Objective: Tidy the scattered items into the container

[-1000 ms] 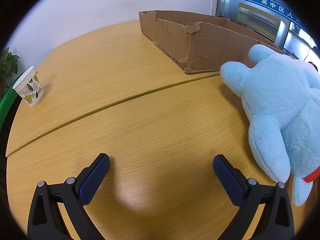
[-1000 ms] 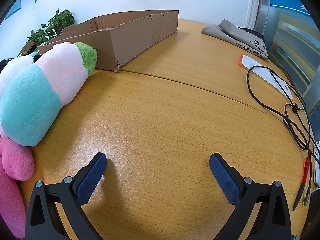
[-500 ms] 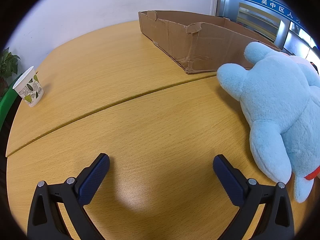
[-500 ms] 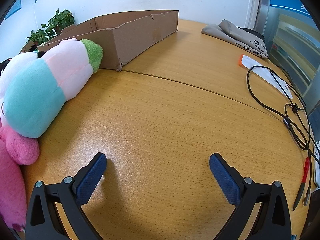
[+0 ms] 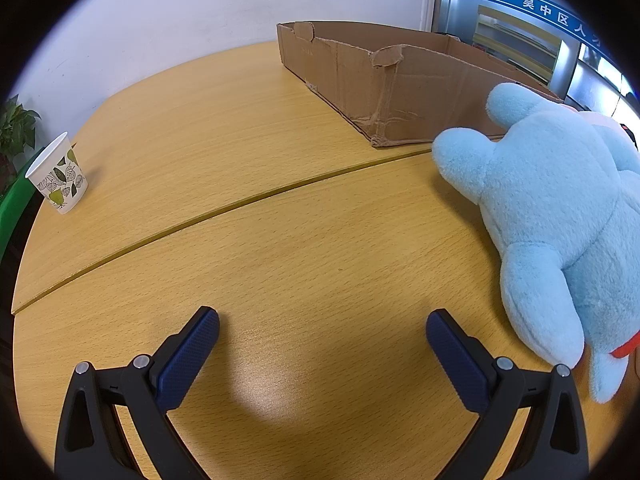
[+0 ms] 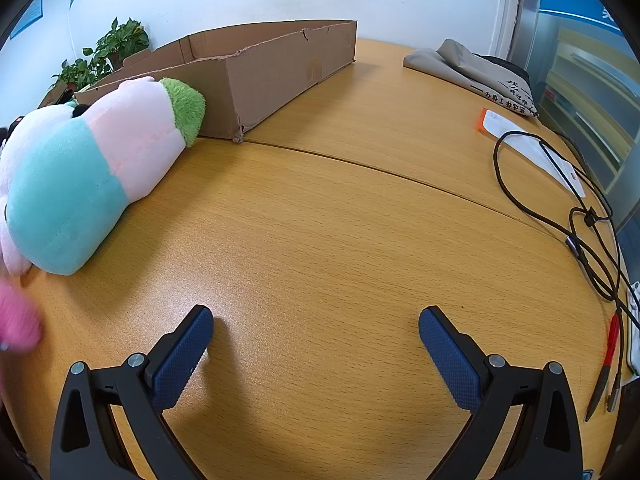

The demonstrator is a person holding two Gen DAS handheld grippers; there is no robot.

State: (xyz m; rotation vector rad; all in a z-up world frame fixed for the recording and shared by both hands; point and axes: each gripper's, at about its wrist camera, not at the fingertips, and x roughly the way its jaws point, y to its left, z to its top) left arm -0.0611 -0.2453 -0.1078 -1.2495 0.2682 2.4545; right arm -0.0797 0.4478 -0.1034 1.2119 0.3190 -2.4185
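I am holding my left gripper [image 5: 322, 320] low over the wooden table [image 5: 280, 248], its jaws spread wide with nothing but bare wood between them. The light blue plush toy [image 5: 560, 216] is lying just to my right, one limb reaching close beside my right-hand finger, and the cardboard box [image 5: 400, 76] is sitting beyond it, open at the top. A leaf-patterned paper cup [image 5: 58, 174] is standing well off to the left near the table edge.

My right gripper [image 6: 316, 322] is hovering likewise, jaws apart and gripping nothing. The pink, teal and green plush toy [image 6: 92, 176] is lying to its left, its green end touching the cardboard box [image 6: 256, 72]. A pink plush [image 6: 16, 316] (blurred, at the frame's edge) is showing nearer me. Black cables [image 6: 580, 216], a paper slip [image 6: 528, 148] and a folded grey cloth bag [image 6: 476, 72] are resting far right.
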